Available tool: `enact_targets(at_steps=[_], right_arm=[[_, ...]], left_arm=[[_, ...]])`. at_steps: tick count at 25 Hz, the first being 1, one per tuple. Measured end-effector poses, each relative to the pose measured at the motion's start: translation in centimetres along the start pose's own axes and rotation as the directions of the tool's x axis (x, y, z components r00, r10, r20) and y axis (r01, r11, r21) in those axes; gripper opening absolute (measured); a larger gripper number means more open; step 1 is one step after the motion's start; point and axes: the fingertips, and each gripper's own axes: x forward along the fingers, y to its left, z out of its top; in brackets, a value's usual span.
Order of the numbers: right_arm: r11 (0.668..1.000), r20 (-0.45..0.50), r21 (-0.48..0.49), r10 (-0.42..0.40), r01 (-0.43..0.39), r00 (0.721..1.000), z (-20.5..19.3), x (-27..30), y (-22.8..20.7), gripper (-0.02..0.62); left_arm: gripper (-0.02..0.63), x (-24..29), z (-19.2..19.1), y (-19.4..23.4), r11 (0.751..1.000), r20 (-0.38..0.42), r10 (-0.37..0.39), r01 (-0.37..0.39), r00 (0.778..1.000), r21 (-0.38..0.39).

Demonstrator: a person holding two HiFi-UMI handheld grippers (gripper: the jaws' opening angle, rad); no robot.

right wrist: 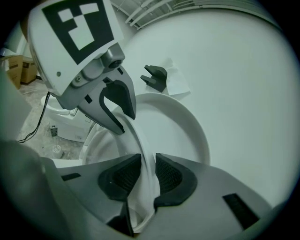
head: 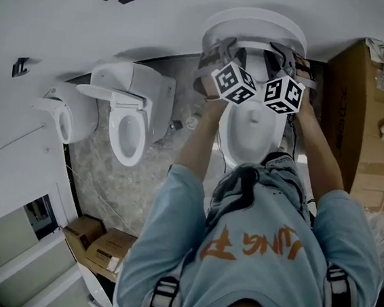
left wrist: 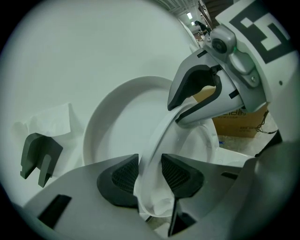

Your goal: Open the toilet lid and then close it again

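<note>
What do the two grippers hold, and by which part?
The left gripper and right gripper each clamp the lid by its thin rim, side by side.

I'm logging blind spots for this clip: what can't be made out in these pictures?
Head view: gripper housings hide the jaws; the person's body covers the toilet bowl's front.
Left gripper view: the right gripper cuts off the cardboard box's print.
Right gripper view: floor items too small.
</note>
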Motion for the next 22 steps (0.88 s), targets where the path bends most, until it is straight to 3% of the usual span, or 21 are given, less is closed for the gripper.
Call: enact_targets(at_steps=[8, 14, 19, 22], right_arm=[[1.000, 0.024, 0.031, 0.001, -0.002, 1.000, -0.1, -0.4, -0.1, 0.121], [0.988, 0.005, 0.147, 0.041, -0.041, 0.999, 0.4, -1.4, -0.5, 0.155], [0.978, 0.038, 0.200, 0.046, -0.053, 0.998, 1.8, -3.1, -0.5, 0.166], [0.974, 0.064, 0.218, 0.039, -0.052, 0.997, 2.3, -4.3, -0.2, 0.156]], left_arm=[[0.166, -0.3, 0.2, -0.2, 1.000, 0.034, -0.002, 0.002, 0.999, -0.003], [0.179, -2.4, -0.3, -0.1, 0.990, 0.056, 0.010, -0.002, 0.998, -0.142], [0.147, -5.4, -1.0, 1.1, 0.945, 0.079, 0.069, -0.040, 0.995, -0.323], [0.118, -7.6, -1.7, 1.3, 0.929, 0.078, 0.117, -0.081, 0.990, -0.361]])
